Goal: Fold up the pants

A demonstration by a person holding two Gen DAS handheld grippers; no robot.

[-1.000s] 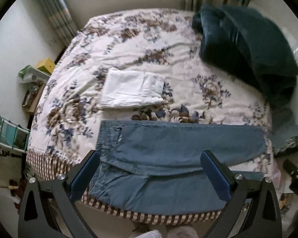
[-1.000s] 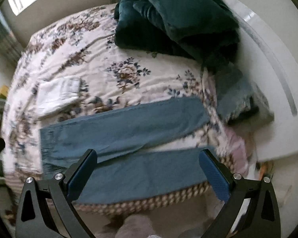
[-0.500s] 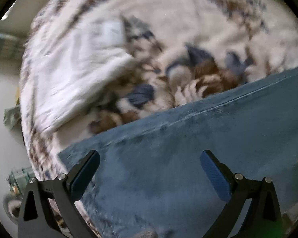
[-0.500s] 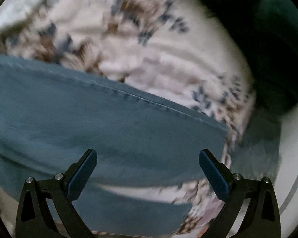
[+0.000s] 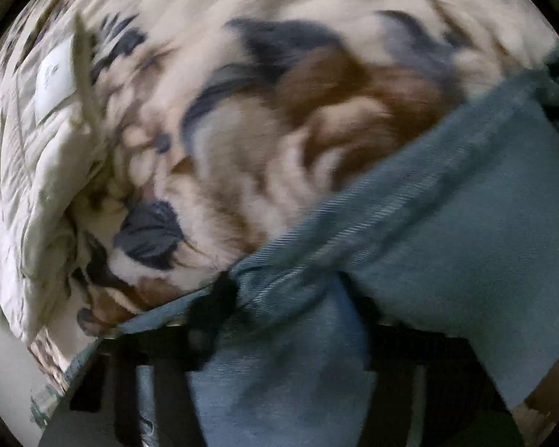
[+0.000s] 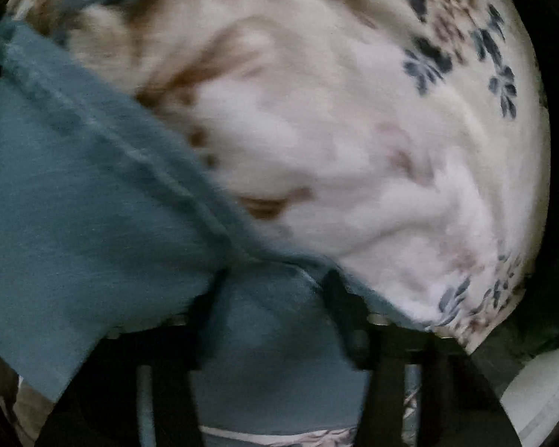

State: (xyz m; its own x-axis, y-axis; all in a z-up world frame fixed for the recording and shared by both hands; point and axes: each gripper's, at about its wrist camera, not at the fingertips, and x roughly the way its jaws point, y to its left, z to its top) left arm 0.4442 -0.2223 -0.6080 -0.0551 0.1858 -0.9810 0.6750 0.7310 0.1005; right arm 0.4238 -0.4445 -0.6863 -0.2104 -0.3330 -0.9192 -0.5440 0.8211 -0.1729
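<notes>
The blue denim pants (image 5: 447,231) lie on the floral bedspread (image 5: 279,74). My left gripper (image 5: 287,298) is right down at the far edge of the upper pant leg, its fingers closed in on a bunched fold of denim. In the right wrist view the same pants (image 6: 74,205) fill the lower left. My right gripper (image 6: 272,290) has its fingers closed in on the denim edge there too. Both views are blurred.
A folded white garment (image 5: 29,141) lies on the bed to the left of the left gripper. The floral bedspread (image 6: 372,130) stretches ahead of the right gripper, with a dark blanket (image 6: 540,298) at its right edge.
Both grippers dropped from above the bed down to the far edge of the upper pant leg. Both went from wide open to closed on the denim.
</notes>
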